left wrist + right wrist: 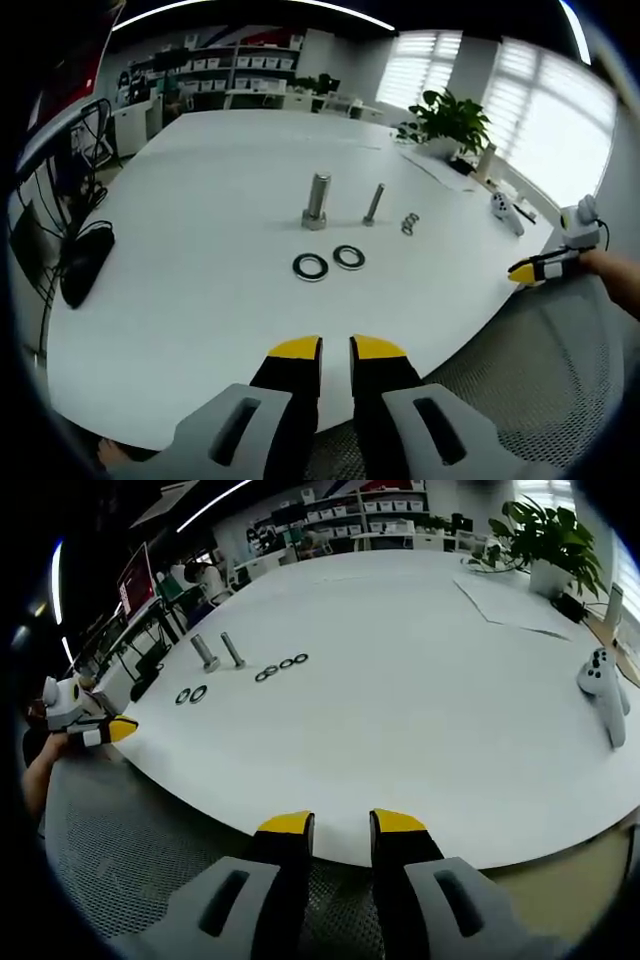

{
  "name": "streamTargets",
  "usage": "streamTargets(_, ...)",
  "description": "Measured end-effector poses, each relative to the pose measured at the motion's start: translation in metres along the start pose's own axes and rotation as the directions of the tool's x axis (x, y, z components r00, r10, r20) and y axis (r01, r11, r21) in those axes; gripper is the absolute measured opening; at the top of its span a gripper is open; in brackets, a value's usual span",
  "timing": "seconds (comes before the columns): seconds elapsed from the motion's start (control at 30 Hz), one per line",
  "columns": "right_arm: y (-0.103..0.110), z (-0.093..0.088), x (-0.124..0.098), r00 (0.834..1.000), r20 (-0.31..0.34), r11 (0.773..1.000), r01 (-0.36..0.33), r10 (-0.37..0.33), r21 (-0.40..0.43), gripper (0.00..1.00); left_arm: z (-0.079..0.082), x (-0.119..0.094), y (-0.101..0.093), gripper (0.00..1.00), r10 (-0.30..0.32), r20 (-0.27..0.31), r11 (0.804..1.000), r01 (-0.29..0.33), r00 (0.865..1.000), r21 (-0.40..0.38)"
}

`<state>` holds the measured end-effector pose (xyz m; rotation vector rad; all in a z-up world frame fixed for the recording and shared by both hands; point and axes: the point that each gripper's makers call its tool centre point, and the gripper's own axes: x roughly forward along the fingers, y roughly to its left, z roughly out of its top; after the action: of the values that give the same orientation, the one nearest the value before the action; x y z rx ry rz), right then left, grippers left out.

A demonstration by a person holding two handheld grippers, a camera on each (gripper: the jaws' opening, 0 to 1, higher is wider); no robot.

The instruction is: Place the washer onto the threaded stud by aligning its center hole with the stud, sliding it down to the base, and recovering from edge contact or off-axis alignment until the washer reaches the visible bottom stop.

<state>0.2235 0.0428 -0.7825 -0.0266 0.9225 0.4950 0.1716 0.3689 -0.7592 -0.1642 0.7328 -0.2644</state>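
Here, two washers (329,262) lie flat on the white desk (200,220), toward its near edge, just before two upright bolts (340,203). Left gripper (336,347) and right gripper (341,822) hover slightly open, empty.

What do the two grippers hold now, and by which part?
Nothing. The left gripper and right gripper are open with bare gaps; the two dark flat washers lie on the table.

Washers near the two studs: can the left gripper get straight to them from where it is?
Probably yes. The left gripper faces the washers across bare table; nothing lies between, and its jaws stand slightly apart.
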Motion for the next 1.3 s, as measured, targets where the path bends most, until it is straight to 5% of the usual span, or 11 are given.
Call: streamTargets(1.3, -0.0038, 0.0040, -0.0022, 0.999, 0.026, 1.000, 0.020, -0.020, 0.022, 0.24, -0.0022, 0.0011, -0.0004, 0.08, -0.007, -0.013, 1.000, 0.007, 1.000, 0.004)
